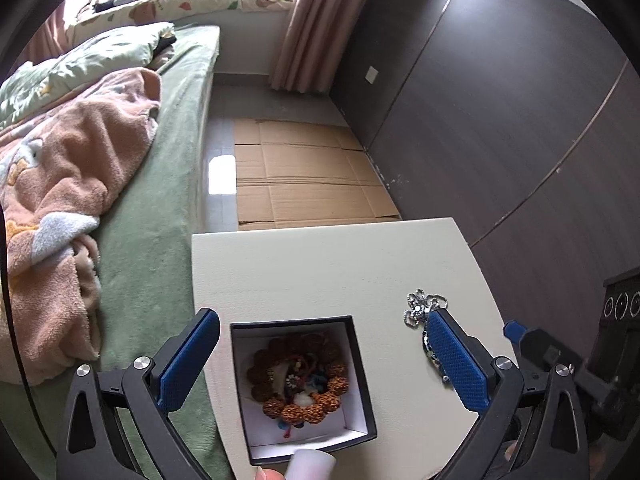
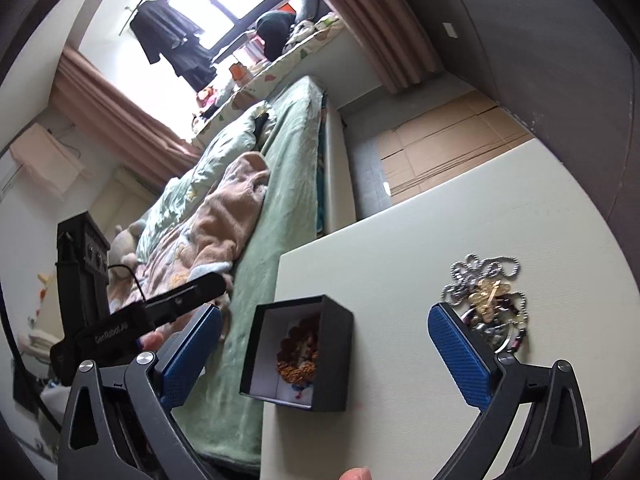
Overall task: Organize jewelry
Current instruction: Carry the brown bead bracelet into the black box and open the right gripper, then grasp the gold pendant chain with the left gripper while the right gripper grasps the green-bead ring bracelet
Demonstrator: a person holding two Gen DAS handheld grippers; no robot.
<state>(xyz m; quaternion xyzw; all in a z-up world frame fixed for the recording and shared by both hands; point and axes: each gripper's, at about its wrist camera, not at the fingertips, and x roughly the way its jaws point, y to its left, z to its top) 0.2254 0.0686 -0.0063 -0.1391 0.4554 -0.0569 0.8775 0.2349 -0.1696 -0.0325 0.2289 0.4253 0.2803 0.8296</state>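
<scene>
the left gripper (image 1: pixel 322 360) hangs with its jaws spread wide above the black box (image 1: pixel 362 376), holding nothing. a brown bead bracelet (image 1: pixel 298 378) already lies inside, so part of the sorting looks done. just right of the box, a tangle of chains and trinkets (image 2: pixel 488 300) waits on the white table (image 1: pixel 320 268). the right gripper (image 2: pixel 324 344) is likewise wide apart and empty. only its view shows the pile's gold pendant (image 2: pixel 490 290) and, further off, the window (image 2: pixel 228 4).

Left wrist view looked steeply down, close over the box (image 1: pixel 303 386); right wrist view looked lower and tilted; both shared the desk (image 1: pixel 340 264) and bed (image 1: pixel 168 184).
</scene>
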